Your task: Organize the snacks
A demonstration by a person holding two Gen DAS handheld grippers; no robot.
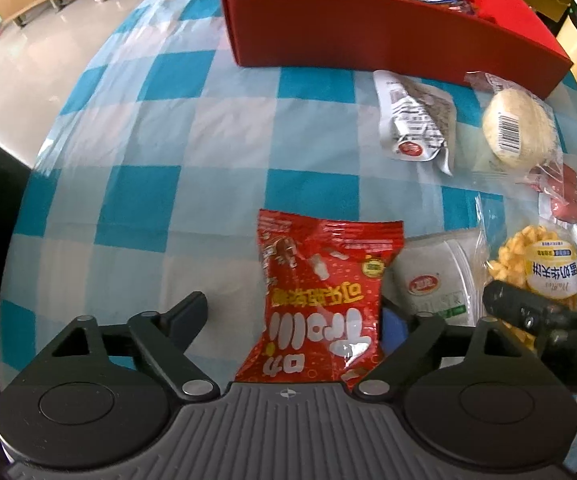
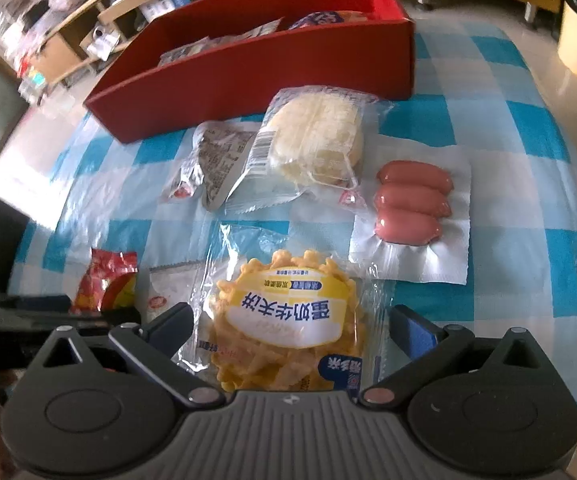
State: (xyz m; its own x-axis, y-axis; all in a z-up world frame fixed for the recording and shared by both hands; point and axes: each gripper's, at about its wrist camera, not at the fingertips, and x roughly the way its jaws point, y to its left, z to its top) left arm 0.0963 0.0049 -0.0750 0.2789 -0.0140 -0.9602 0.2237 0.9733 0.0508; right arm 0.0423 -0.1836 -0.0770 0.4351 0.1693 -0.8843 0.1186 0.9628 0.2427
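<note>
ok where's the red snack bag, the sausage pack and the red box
red snack bag (image 1: pixel 320 300): left wrist view, middle of the printed front
sausage pack (image 2: pixel 414 204): right wrist view, on the middle sausage
red box (image 1: pixel 368 36): left wrist view, its near outer wall

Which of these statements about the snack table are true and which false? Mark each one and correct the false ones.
1. The left gripper stands open around the red packet. True.
2. The red box is empty. False: packets lie in it.
3. The sausage pack holds three sausages. True.
4. The right gripper is shut on the yellow snack. False: its jaws stand open beside it.
5. The tablecloth is green striped. False: blue and white checks.
</note>
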